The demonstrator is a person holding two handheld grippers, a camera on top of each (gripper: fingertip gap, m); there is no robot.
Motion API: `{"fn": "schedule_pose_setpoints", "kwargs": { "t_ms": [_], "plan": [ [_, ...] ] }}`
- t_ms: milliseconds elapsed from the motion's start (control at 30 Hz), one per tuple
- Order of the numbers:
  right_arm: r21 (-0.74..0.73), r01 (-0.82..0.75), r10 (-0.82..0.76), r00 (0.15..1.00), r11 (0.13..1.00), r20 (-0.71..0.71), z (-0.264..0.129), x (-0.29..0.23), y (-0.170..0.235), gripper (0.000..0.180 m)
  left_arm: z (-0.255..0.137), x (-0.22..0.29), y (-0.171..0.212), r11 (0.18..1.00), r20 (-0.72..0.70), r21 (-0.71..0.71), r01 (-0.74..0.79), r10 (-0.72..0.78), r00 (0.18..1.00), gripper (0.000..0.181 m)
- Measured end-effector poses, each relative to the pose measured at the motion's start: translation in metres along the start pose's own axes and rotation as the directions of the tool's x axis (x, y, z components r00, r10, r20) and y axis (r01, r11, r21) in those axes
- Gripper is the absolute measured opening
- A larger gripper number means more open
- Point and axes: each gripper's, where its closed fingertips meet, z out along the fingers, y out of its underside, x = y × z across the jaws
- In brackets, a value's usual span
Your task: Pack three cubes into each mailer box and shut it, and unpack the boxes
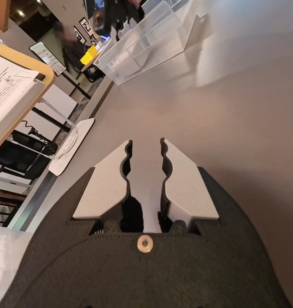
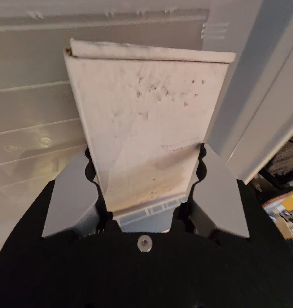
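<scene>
The right tongs [image 2: 145, 148] clamp a scuffed white mailer box [image 2: 142, 106] across its width, over a clear bin. Light, stiff cardboard probably crushes easily, so its side edges suit gripping. The left tongs [image 1: 146, 141] hang parted, empty, above the table [image 1: 209, 133].

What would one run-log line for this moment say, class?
left claw: open, empty, over grey table | right claw: shut on white mailer box | clear bin: beyond left claw
</scene>
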Motion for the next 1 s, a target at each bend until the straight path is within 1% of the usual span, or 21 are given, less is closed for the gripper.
{"fn": "schedule_pose_setpoints", "kwargs": {
  "t_ms": [33, 67, 133, 233, 300, 367, 433, 500, 533, 600, 667, 700, 767, 800, 833, 867, 900, 933, 967, 1000],
  "plan": [
    [-0.039, 0.013, -0.014, 1.0, 0.999, -0.025, 0.002, 0.003, 0.003, 0.124, 0.0, 0.0, 0.0, 1.0, -0.001, 0.002, 0.003, -0.003, 1.0, 0.033],
    [-0.054, 0.023, -0.026, 0.999, 0.998, -0.046, 0.001, 0.006, 0.003, 0.13, 0.0, -0.001, 0.0, 1.0, 0.0, 0.003, 0.008, -0.008, 1.0, 0.034],
    [-0.071, 0.021, -0.027, 0.997, 0.997, -0.075, -0.008, 0.011, 0.003, 0.132, 0.0, -0.001, -0.001, 1.0, 0.0, 0.006, 0.009, -0.009, 1.0, 0.036],
    [-0.069, -0.042, 0.029, 0.983, 0.997, -0.18, -0.04, 0.025, 0.003, 0.135, -0.002, 0.006, -0.003, 1.0, -0.036, 0.023, -0.018, 0.019, 0.999, 0.042],
    [-0.051, -0.073, 0.056, 0.958, 0.996, -0.281, -0.072, 0.033, -0.001, 0.133, -0.001, 0.014, -0.003, 0.999, -0.075, 0.022, -0.043, 0.045, 0.996, 0.05],
    [-0.041, -0.102, 0.073, 0.894, 0.994, -0.441, -0.115, 0.042, -0.009, 0.123, -0.003, 0.015, -0.005, 0.999, -0.09, 0.019, -0.04, 0.041, 0.995, 0.059],
    [0.05, -0.096, 0.107, 0.827, 0.994, -0.552, -0.161, 0.036, -0.035, 0.114, -0.01, 0.005, -0.014, 0.998, -0.063, 0.035, -0.047, 0.049, 0.997, 0.06],
    [0.163, -0.056, 0.143, 0.791, 0.985, -0.595, -0.2, 0.013, -0.071, 0.11, -0.021, -0.012, -0.022, 0.998, -0.035, 0.023, -0.061, 0.062, 0.997, 0.068],
    [0.2, -0.022, 0.14, 0.786, 0.98, -0.602, -0.214, -0.003, -0.089, 0.107, -0.029, -0.026, -0.024, 0.996, -0.007, 0.004, -0.087, 0.087, 0.996, 0.068],
    [0.246, 0.028, 0.13, 0.788, 0.969, -0.602, -0.233, -0.037, -0.12, 0.107, -0.05, -0.056, -0.029, 0.991, 0.031, -0.041, -0.129, 0.13, 0.991, 0.071],
    [0.313, 0.078, 0.129, 0.798, 0.946, -0.588, -0.24, -0.069, -0.152, 0.105, -0.074, -0.093, -0.02, 0.972, 0.06, -0.139, -0.189, 0.199, 0.978, 0.068],
    [0.362, 0.105, 0.128, 0.816, 0.926, -0.564, -0.24, -0.086, -0.17, 0.104, -0.085, -0.112, -0.009, 0.955, 0.053, -0.209, -0.209, 0.224, 0.973, 0.065],
    [0.456, 0.138, 0.12, 0.862, 0.879, -0.492, -0.234, -0.12, -0.202, 0.104, -0.107, -0.155, 0.02, 0.913, 0.054, -0.349, -0.212, 0.245, 0.968, 0.066],
    [0.511, 0.139, 0.128, 0.883, 0.848, -0.451, -0.231, -0.134, -0.219, 0.104, -0.115, -0.175, 0.037, 0.891, 0.048, -0.404, -0.208, 0.247, 0.968, 0.066],
    [0.562, 0.141, 0.124, 0.905, 0.815, -0.406, -0.228, -0.149, -0.237, 0.102, -0.123, -0.19, 0.06, 0.86, 0.013, -0.476, -0.185, 0.217, 0.976, 0.068],
    [0.6, 0.147, 0.109, 0.923, 0.786, -0.369, -0.223, -0.164, -0.253, 0.102, -0.129, -0.203, 0.083, 0.821, -0.019, -0.549, -0.158, 0.177, 0.984, 0.077],
    [0.624, 0.153, 0.096, 0.933, 0.766, -0.346, -0.217, -0.175, -0.267, 0.102, -0.132, -0.217, 0.1, 0.79, -0.036, -0.591, -0.16, 0.173, 0.984, 0.08],
    [0.642, 0.153, 0.089, 0.94, 0.752, -0.329, -0.211, -0.182, -0.279, 0.101, -0.132, -0.227, 0.115, 0.77, -0.063, -0.614, -0.176, 0.174, 0.983, 0.082],
    [0.661, 0.149, 0.085, 0.948, 0.736, -0.307, -0.205, -0.187, -0.29, 0.1, -0.13, -0.233, 0.129, 0.75, -0.095, -0.639, -0.173, 0.146, 0.985, 0.09],
    [0.684, 0.139, 0.082, 0.956, 0.716, -0.28, -0.2, -0.192, -0.3, 0.1, -0.127, -0.238, 0.143, 0.732, -0.119, -0.661, -0.162, 0.111, 0.987, 0.095]
  ]
}}
